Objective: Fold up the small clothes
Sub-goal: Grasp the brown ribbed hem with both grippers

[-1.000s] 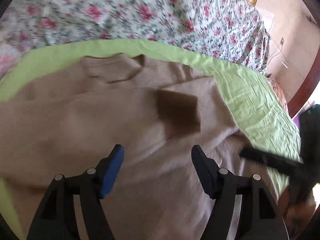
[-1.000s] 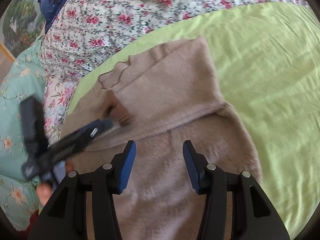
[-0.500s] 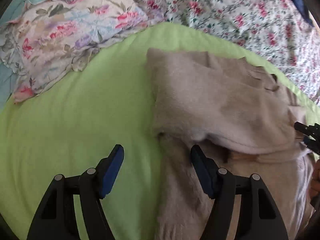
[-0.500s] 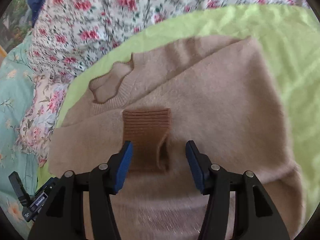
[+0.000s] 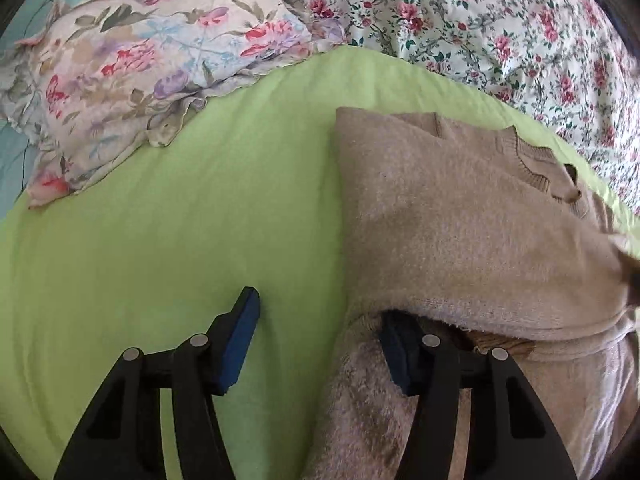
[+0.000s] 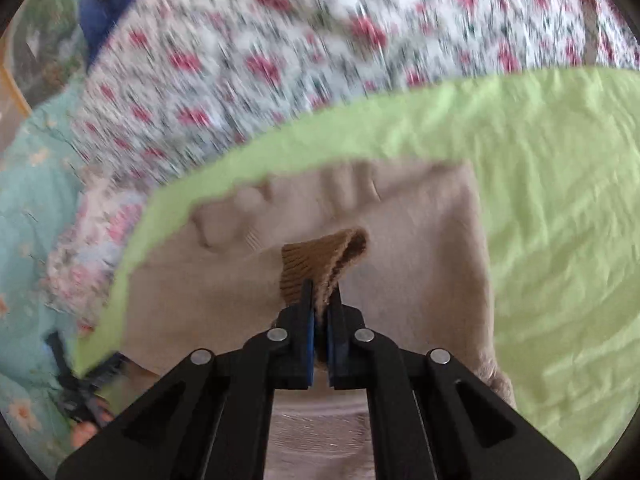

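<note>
Two fisheye views, taken in turn. From the left wrist, the left gripper (image 5: 316,332) points down at the left edge of a beige sweater (image 5: 460,232) that lies partly folded on a lime-green sheet (image 5: 160,240). Its jaws stand about half open and have just been closing; the left pad rests over bare sheet, the right pad sits tucked under the folded upper layer of the sweater, and the sweater's edge lies between the two pads without being pressed from both sides. A darker brown ribbed cuff (image 5: 504,346) peeks out from under that fold just right of the right finger. The ribbed neckline (image 5: 540,168) lies toward the far right. A floral pillow (image 5: 132,64) lies at the upper left on the sheet's edge, and a rose-print quilt (image 5: 500,32) runs across the top right.

From the right wrist, blurred by motion, the right gripper (image 6: 320,312) has just snapped shut and pinches a second brown ribbed cuff (image 6: 320,256), which stands up crumpled between the pads above the flat body of the sweater (image 6: 420,260). Green sheet (image 6: 560,220) spreads to the right, the quilt (image 6: 320,40) fills the top, and a pale teal floral cover (image 6: 32,220) lies at the left, where the left gripper shows dark and blurred in the lower left corner
</note>
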Action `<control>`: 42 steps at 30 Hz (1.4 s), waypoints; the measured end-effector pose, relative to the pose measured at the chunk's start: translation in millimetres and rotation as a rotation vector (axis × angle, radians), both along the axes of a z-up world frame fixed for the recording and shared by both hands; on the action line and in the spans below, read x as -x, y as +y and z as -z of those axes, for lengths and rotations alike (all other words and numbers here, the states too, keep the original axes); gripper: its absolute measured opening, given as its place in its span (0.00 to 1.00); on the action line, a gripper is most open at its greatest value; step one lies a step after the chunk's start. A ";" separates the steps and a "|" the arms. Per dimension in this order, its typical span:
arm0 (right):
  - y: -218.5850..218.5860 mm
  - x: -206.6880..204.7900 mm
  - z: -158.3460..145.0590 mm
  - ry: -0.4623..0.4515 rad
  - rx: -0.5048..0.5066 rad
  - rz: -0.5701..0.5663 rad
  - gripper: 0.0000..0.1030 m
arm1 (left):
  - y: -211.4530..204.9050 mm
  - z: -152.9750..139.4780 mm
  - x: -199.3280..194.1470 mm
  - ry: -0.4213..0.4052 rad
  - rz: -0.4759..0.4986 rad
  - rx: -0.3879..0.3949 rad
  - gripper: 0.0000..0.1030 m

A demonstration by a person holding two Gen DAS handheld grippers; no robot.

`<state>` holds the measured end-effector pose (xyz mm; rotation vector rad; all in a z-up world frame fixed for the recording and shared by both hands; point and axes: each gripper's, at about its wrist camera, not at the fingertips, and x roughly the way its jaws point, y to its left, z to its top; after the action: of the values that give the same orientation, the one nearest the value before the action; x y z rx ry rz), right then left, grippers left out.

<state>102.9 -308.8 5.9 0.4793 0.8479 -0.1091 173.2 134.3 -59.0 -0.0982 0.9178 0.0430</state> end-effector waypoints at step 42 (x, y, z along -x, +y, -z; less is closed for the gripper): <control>-0.7 318.7 7.9 0.127 -0.089 -0.090 0.50 | 16.8 16.7 280.2 0.163 0.433 0.313 0.66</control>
<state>-215.8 -309.5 -1.9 0.5209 1.0004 -0.0185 -107.0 151.0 -75.7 -0.1862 1.0872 -0.5023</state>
